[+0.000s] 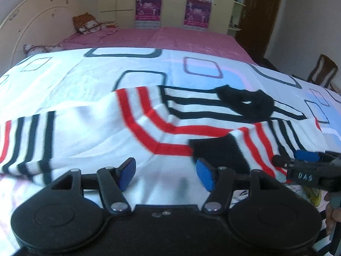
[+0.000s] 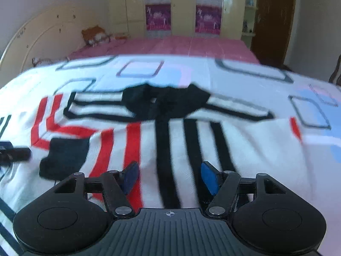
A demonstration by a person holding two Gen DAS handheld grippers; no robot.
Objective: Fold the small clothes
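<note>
Striped knit sweater [image 1: 162, 128] rumpled, black ribbed collar [image 1: 245, 103]

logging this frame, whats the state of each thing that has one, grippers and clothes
left gripper: open, empty, over the sweater
right gripper: open, empty, over the sweater
sweater: lying on the bed, one sleeve folded across the body, not fully folded
collar: lying flat, open
bedsheet: spread under the sweater
</note>
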